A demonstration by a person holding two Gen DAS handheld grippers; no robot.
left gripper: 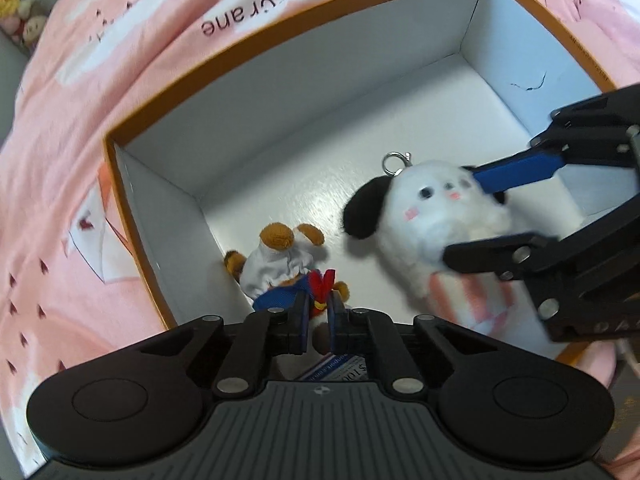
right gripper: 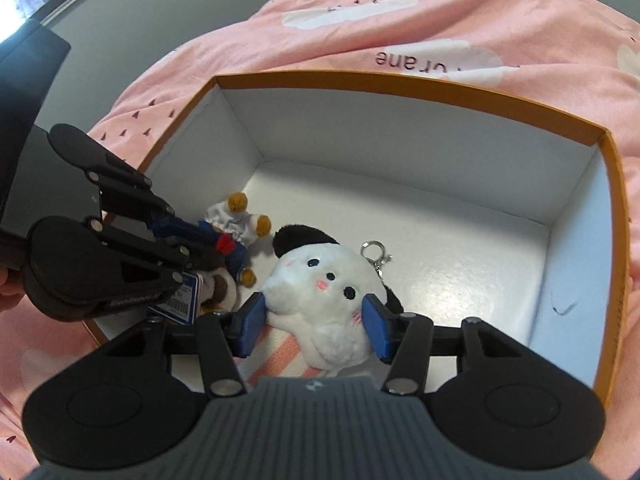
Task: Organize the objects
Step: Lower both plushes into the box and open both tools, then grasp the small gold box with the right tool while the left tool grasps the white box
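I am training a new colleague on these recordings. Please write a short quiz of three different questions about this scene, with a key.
1. True or false: the white dog toy lies outside the box.
2. Which gripper is closed on the small bear toy? A) left gripper B) right gripper
3. Fill in: the metal ring belongs to the ____ toy.

Key: 1 false, it lies inside the box; 2 A; 3 white dog.
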